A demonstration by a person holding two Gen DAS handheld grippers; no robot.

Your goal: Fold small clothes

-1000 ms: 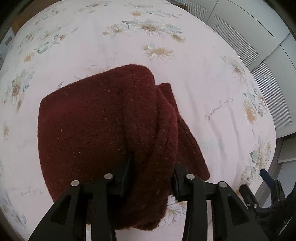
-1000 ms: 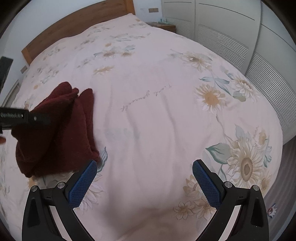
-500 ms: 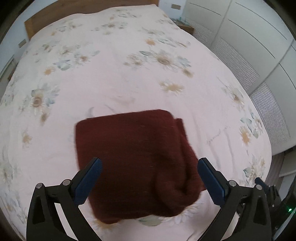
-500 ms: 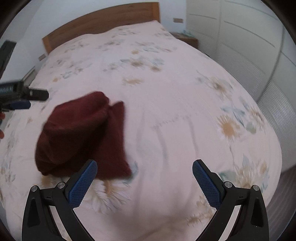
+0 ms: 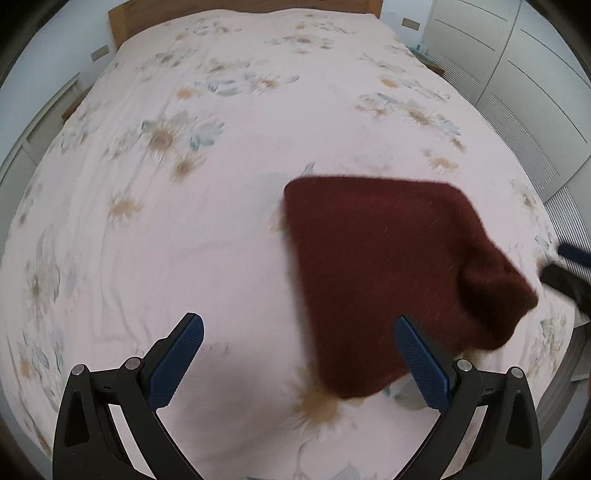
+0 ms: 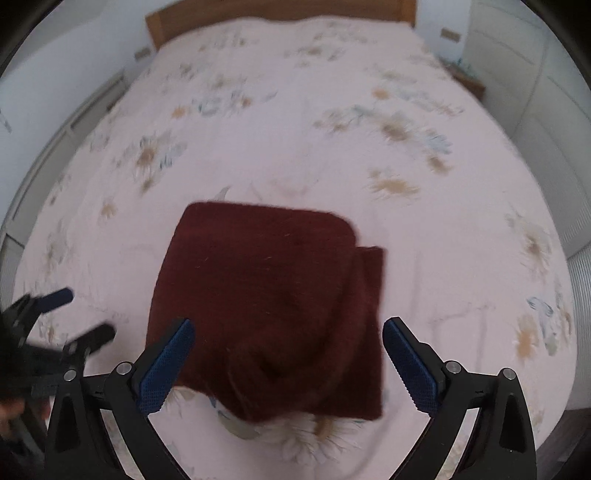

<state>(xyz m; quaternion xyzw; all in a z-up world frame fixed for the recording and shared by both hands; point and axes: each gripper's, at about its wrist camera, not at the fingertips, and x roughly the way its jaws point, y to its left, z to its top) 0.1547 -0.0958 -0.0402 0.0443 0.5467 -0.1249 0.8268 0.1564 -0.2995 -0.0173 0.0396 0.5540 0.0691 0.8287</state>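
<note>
A dark red knitted garment [image 5: 388, 266] lies folded into a rough square on the pink flowered bedspread [image 5: 184, 221]. In the left wrist view it sits right of centre, and my left gripper [image 5: 299, 354] is open and empty above the bed, to the garment's left. In the right wrist view the garment [image 6: 269, 306] lies straight ahead. My right gripper [image 6: 286, 354] is open and empty, raised over the garment's near edge. The left gripper [image 6: 62, 325] shows at the left edge of that view.
A wooden headboard [image 6: 280, 7] stands at the far end of the bed. White louvred wardrobe doors [image 5: 517, 92] run along the right side. A low white cabinet [image 5: 33, 133] stands on the left. The bed's near edge is just below the grippers.
My left gripper let go of the red garment, opened, and pulled back and left. My right gripper swung left to face the garment. The garment now lies flat on the bed.
</note>
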